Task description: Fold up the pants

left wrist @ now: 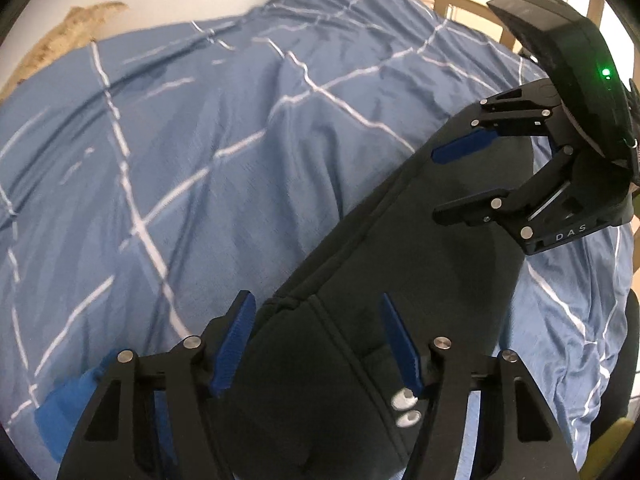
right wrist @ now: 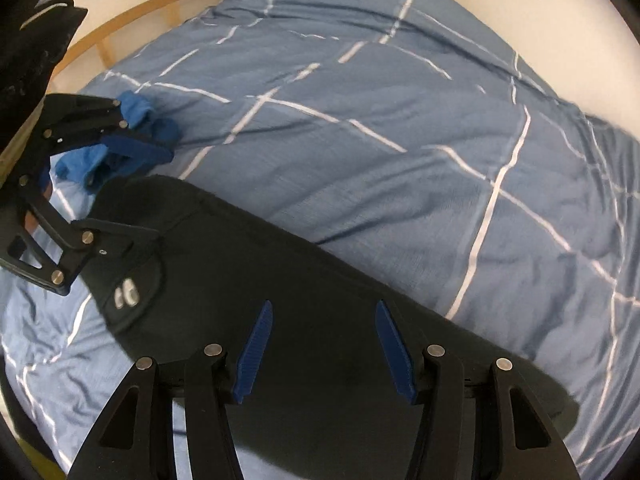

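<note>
One pair of black pants [left wrist: 400, 240] lies as a long, smooth, folded strip on a blue duvet [left wrist: 180, 140] crossed by thin white lines and softly wrinkled. Two round silver snaps [left wrist: 406, 408] sit at its near end. One crumpled blue cloth [right wrist: 132, 136] lies just beyond. Two grippers hover over the pants: the left gripper [left wrist: 320, 340] and right gripper [right wrist: 324, 344] both stand apart, ribbed blue pads [right wrist: 256, 352] gripping nothing.

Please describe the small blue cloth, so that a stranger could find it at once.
On the checked blue duvet lie long black pants. Just beyond their end with two silver snaps sits the crumpled cloth. It is brighter blue than the duvet and has no white lines.
</note>
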